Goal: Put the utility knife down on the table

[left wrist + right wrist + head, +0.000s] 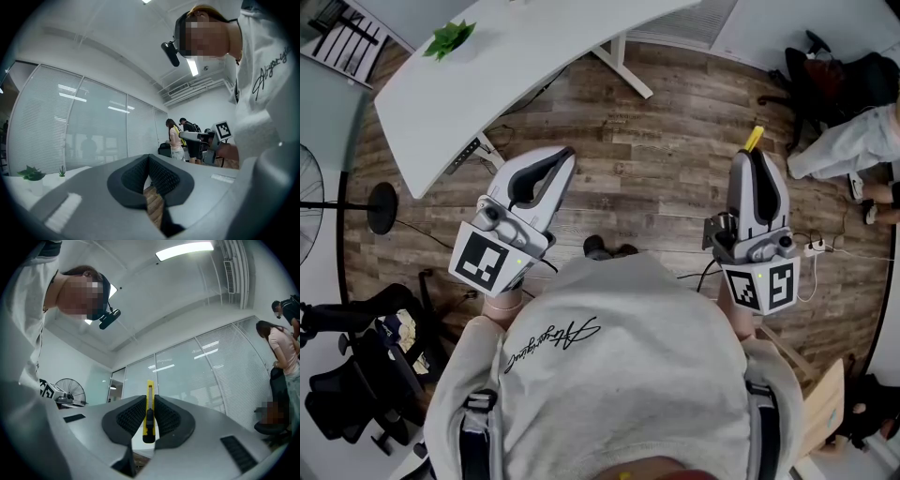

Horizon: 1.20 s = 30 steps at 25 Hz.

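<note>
A yellow utility knife stands upright between the ribbed pads of my right gripper, which is shut on it. In the head view its yellow tip pokes out past the right gripper, held in the air over the wooden floor at the right. My left gripper hovers at the left with its tips together and nothing in them. In the left gripper view its pads meet at the front of the gripper. The white table lies ahead at the upper left, apart from both grippers.
A small green plant sits on the table's far left end. A black office chair is at the lower left and a standing fan at the left edge. A seated person's legs and a power strip are at the right.
</note>
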Each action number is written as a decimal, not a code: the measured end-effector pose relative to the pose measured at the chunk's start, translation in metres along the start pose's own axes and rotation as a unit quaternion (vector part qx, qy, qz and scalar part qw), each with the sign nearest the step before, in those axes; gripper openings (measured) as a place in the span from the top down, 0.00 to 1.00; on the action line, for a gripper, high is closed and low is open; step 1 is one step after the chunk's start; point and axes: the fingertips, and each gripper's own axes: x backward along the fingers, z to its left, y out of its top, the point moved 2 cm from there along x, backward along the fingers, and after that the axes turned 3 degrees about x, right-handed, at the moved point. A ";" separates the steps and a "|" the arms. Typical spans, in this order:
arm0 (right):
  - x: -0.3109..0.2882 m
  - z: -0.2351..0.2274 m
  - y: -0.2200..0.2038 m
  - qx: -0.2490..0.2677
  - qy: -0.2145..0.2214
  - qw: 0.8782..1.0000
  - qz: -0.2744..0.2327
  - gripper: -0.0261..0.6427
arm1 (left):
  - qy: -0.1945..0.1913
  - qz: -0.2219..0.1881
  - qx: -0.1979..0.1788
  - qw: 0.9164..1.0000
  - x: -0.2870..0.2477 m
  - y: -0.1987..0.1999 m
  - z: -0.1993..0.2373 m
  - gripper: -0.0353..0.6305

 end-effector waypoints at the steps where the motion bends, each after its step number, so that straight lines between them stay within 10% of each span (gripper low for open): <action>1: -0.002 0.001 0.000 0.001 -0.001 1.000 0.000 0.88 | 0.000 -0.002 0.002 1.000 0.000 0.000 0.002 0.96; 30: -0.052 0.053 -0.031 0.002 -0.025 1.000 -0.008 0.88 | -0.012 0.006 0.018 1.000 0.037 -0.030 0.078 0.96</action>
